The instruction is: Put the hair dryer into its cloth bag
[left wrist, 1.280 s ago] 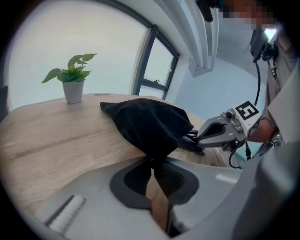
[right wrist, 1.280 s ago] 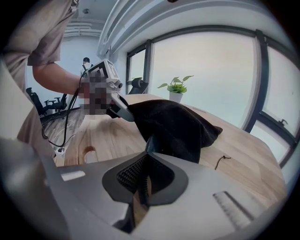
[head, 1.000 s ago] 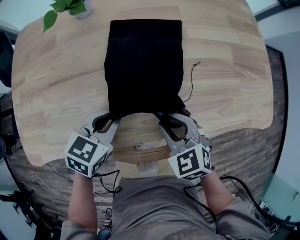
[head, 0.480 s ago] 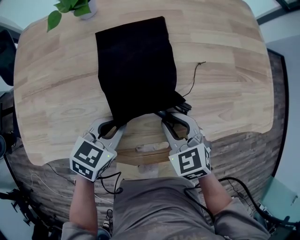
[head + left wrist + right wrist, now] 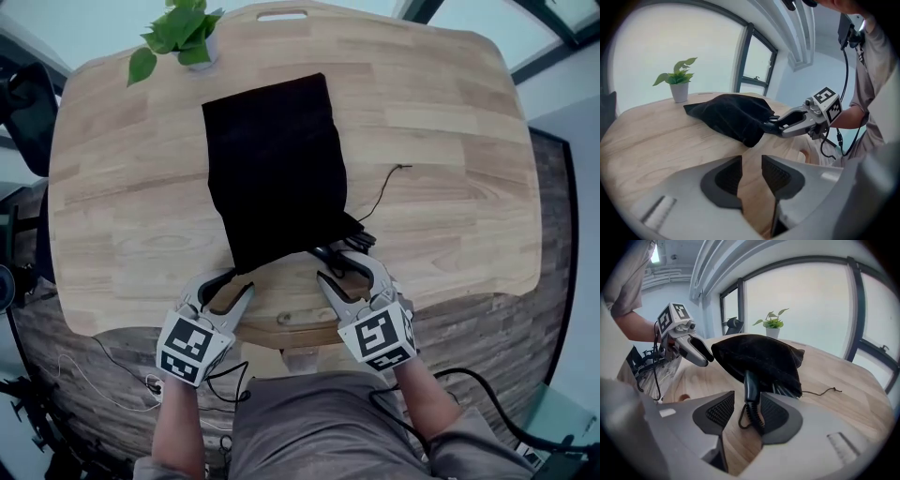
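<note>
— Where is the hair dryer (image 5: 751, 383)?

— Mostly inside the black cloth bag (image 5: 277, 169), which lies on the wooden table (image 5: 450, 216). Only its handle and coiled cord (image 5: 752, 420) stick out of the bag's near mouth.

— And the right gripper (image 5: 337, 267)?

— Its jaws have just been opening. They stand apart with the handle between them (close to one pad, with a clear gap at the other).

— The left gripper (image 5: 751, 161)?

— Just beside the bag's near left corner, its jaws a narrow gap apart with only tabletop between them. A potted plant (image 5: 183, 28) stands at the far edge.
</note>
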